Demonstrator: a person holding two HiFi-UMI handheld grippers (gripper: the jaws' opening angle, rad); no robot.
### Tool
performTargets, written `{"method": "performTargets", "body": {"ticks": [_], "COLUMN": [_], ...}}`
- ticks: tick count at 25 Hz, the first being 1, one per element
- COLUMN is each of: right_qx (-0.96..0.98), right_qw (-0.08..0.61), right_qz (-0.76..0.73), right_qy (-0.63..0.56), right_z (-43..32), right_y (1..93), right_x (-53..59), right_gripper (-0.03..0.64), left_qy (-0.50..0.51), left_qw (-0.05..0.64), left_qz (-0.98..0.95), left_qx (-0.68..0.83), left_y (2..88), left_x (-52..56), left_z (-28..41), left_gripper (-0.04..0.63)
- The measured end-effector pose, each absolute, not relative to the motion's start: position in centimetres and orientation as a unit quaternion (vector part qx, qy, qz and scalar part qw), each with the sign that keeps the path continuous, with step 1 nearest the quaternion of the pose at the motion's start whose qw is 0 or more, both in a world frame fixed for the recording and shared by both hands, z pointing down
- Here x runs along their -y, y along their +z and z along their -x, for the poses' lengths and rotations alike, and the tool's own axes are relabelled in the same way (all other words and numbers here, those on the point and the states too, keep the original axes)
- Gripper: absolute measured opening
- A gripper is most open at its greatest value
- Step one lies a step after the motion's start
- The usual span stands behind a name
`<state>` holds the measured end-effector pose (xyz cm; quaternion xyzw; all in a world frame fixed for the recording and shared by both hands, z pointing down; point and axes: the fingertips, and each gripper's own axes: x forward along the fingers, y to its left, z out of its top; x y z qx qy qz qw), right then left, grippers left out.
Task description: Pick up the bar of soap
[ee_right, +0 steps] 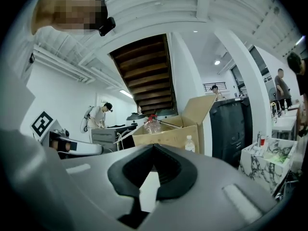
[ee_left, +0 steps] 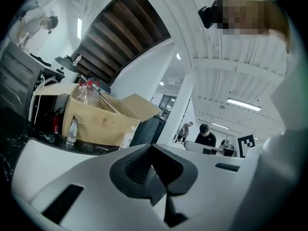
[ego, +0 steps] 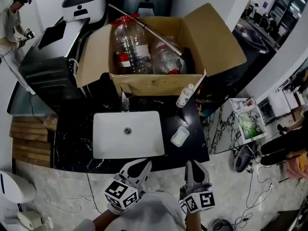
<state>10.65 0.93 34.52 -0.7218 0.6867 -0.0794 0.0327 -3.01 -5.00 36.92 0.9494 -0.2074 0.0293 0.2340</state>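
Observation:
The bar of soap (ego: 180,136) is a pale, rounded block. It lies on the black marble counter (ego: 72,143), just right of the white sink (ego: 103,146). My left gripper (ego: 143,164) is held below the counter's front edge, near the sink's front, with its jaws together and nothing between them. My right gripper (ego: 191,164) hangs a little below and right of the soap, also shut and empty. In the left gripper view the left gripper (ee_left: 153,147) points up and level across the room. The right gripper (ee_right: 154,146) does the same in its own view. Neither view shows the soap.
An open cardboard box (ego: 159,83) holding a big plastic bottle (ego: 130,44) stands behind the sink. A small white bottle (ego: 184,96) and a faucet (ego: 124,101) stand at its front. A marbled bin (ego: 249,121) sits on the right, and a person (ego: 12,25) stands far left.

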Motion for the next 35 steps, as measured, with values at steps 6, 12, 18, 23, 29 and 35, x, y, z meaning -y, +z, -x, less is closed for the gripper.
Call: {"method": "performTargets", "body": {"ticks": [6, 12, 18, 23, 29, 35], "right_qx": [-0.691, -0.704, -0.710, -0.717, -0.744, -0.783], "right_qw": [0.016, 0.007, 0.009, -0.002, -0.037, -0.079], "right_qz": [0.716, 0.703, 0.696, 0.688, 0.657, 0.603], "right_qy": [-0.098, -0.099, -0.105, -0.113, -0.115, -0.130], "right_z": [-10.7, -12.2, -14.8, -17.0, -19.4, -20.2], "right_y": [36.0, 36.7, 37.1, 38.2, 39.9, 42.8], "right_x": [2.1, 4.4, 5.5, 6.4, 8.2, 10.4], "right_gripper": [0.011, 0.011, 0.011, 0.011, 0.011, 0.011], "left_qy": [0.024, 0.039, 0.042, 0.060, 0.084, 0.115], "left_qw": [0.232, 0.240, 0.231, 0.237, 0.242, 0.247], "left_qz": [-0.949, -0.944, -0.946, -0.943, -0.937, -0.929], "left_qx": [0.210, 0.221, 0.223, 0.225, 0.237, 0.249], "left_y": [36.9, 38.1, 37.5, 38.7, 40.4, 42.5], "left_x": [8.1, 9.5, 9.7, 10.5, 11.5, 11.8], "left_z": [2.6, 1.3, -1.1, -3.0, -5.9, -8.0], "left_gripper": [0.006, 0.006, 0.006, 0.006, 0.006, 0.006]}}
